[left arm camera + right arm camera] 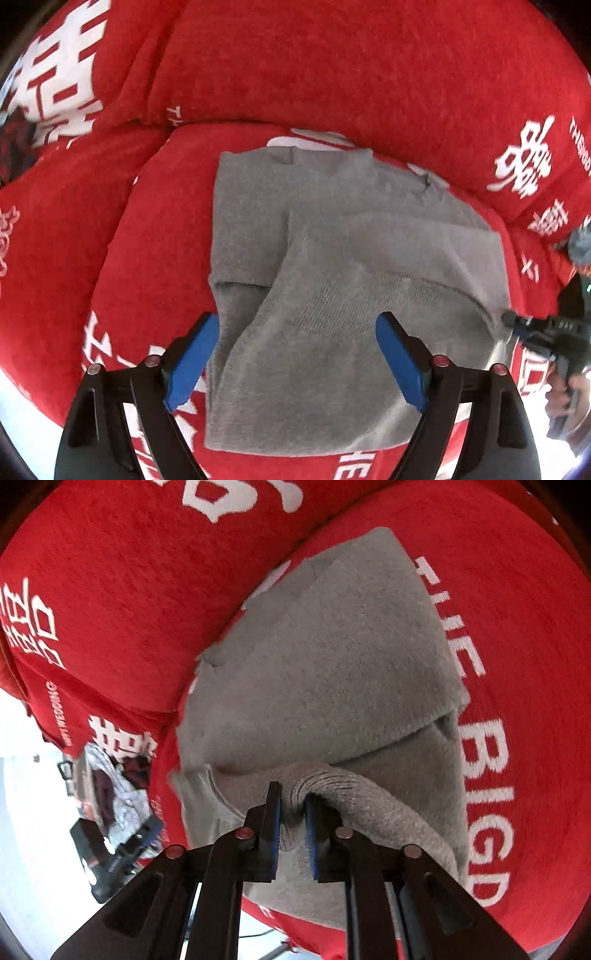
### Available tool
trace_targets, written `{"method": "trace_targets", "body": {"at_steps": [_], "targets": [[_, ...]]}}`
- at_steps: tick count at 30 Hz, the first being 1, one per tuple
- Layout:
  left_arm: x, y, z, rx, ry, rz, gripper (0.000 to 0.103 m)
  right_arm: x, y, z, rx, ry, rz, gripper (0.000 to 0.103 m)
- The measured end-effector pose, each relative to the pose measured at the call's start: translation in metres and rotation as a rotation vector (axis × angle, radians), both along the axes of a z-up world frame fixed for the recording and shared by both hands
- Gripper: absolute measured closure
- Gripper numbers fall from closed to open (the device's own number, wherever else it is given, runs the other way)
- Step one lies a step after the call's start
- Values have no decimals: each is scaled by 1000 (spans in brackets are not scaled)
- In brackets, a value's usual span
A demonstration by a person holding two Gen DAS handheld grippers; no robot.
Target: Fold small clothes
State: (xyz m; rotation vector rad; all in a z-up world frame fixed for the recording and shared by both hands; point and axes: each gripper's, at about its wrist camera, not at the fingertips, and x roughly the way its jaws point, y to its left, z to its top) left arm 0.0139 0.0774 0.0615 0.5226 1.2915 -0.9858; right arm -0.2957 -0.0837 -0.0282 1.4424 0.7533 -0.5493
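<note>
Grey garment [332, 266], a small knitted piece already folded in part, lies on a red cover [332, 66] with white printed characters, which seems to be spread over sofa cushions. In the left wrist view its far edge stops just before the fold where the seat meets the back cushion, so little room is left on that side. To the left of the garment the red cover is bare, and near the camera a strip of cover with white letters also stays free.

The left tongs [297, 363] stand wide open above the near part of the garment, one blue pad [192, 363] over the left border and the other over the middle of the cloth; they grip nothing. At the right edge of this view the right tongs [508, 319] reach the right corner of the garment, but there they are small and blurred.

The right wrist view shows that corner clearly: the right tongs [292, 814] are closed on a bunched fold of the ribbed hem, which is lifted a little from the cover. Only this view shows the white floor [22, 812] beside the sofa, a heap of other clothes [114, 786] there, and the black body of the left tongs [110, 853] low on the left.
</note>
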Motion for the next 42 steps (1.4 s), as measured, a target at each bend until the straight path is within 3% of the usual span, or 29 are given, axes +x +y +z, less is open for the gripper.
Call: {"method": "trace_targets", "body": {"at_steps": [1, 3, 9, 18, 19, 20, 21, 22, 24, 31, 36, 39, 42], "targets": [[-1, -3, -2, 20, -5, -26, 16, 0, -2, 3, -19, 29, 19, 81], [-6, -10, -6, 54, -10, -76, 16, 0, -5, 11, -82, 81, 47, 54], [-17, -33, -34, 135, 24, -141, 16, 7, -11, 28, -275, 240, 239, 52], [-8, -54, -64, 176, 48, -144, 17, 30, -23, -2, -298, 330, 289, 52], [-7, -54, -66, 179, 55, -146, 20, 31, -22, -4, -307, 350, 289, 53], [-6, -53, -68, 179, 61, -151, 36, 32, -20, -2, -325, 365, 284, 60], [-5, -53, -70, 183, 69, -158, 55, 33, -18, 1, -343, 383, 279, 82], [-5, -52, -73, 185, 78, -169, 65, 34, -15, 3, -357, 403, 275, 91], [-3, -50, -72, 157, 109, -192, 91, 36, -10, 9, -380, 429, 263, 96], [6, -42, -12, -24, 171, -203, 92, 45, 18, 62, -522, 495, 257, 97], [27, -62, 26, -134, 143, -160, 92, 55, -2, 109, -622, 473, 227, 97], [47, -87, 28, -163, 93, -133, 92, 72, -35, 119, -678, 471, 228, 97], [63, -110, 7, -146, 50, -94, 92, 89, -68, 103, -683, 471, 224, 97]]}}
